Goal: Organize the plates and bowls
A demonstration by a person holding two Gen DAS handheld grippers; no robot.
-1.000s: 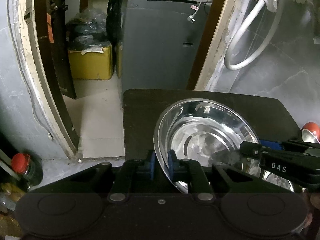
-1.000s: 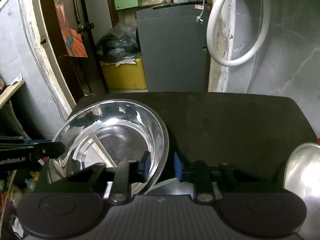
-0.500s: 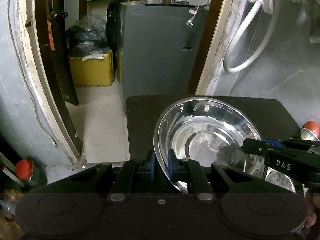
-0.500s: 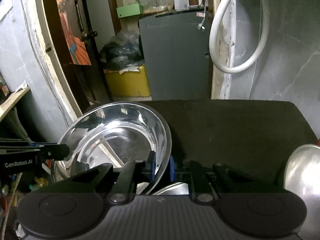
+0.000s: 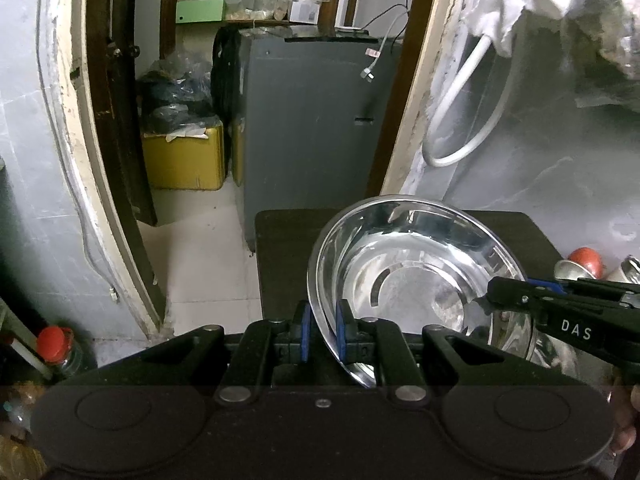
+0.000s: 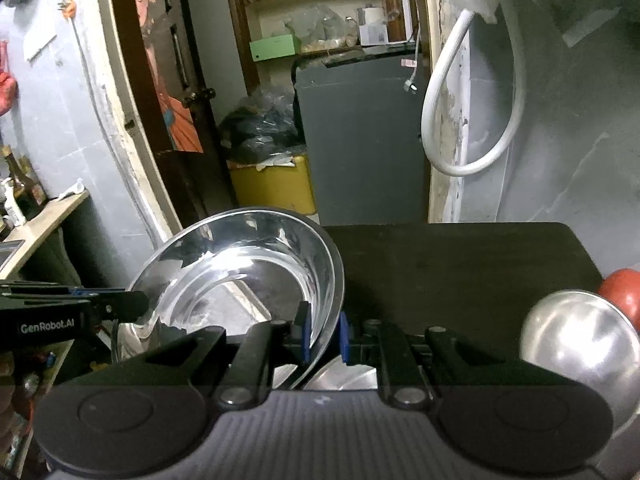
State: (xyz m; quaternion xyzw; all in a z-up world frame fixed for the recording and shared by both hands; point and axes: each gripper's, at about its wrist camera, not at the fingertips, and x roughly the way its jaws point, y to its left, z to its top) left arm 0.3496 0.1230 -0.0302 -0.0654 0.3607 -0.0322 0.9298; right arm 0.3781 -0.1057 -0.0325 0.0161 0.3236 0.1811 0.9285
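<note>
A wide, shiny steel bowl [image 5: 416,280] hangs tilted above the dark table [image 5: 280,248], gripped from both sides. My left gripper [image 5: 322,332] is shut on its left rim. My right gripper [image 6: 323,336] is shut on the right rim of the same bowl [image 6: 248,276]. Each gripper also shows in the other's view: the right gripper [image 5: 496,294] enters from the right, the left gripper [image 6: 132,304] from the left. Under the bowl lies more steel ware [image 6: 348,378], mostly hidden.
An upturned steel bowl [image 6: 580,340] and a red round object [image 6: 620,292] sit at the table's [image 6: 460,264] right end. Behind the table stand a grey cabinet [image 5: 312,128] and a yellow box [image 5: 184,160]. A white hose [image 6: 440,112] hangs on the wall. A red-capped bottle [image 5: 52,340] stands low left.
The right gripper's jaws were apart around the rim a second ago and have since shut on it. Both grippers and the bowl have risen, so more of the room shows above the table.
</note>
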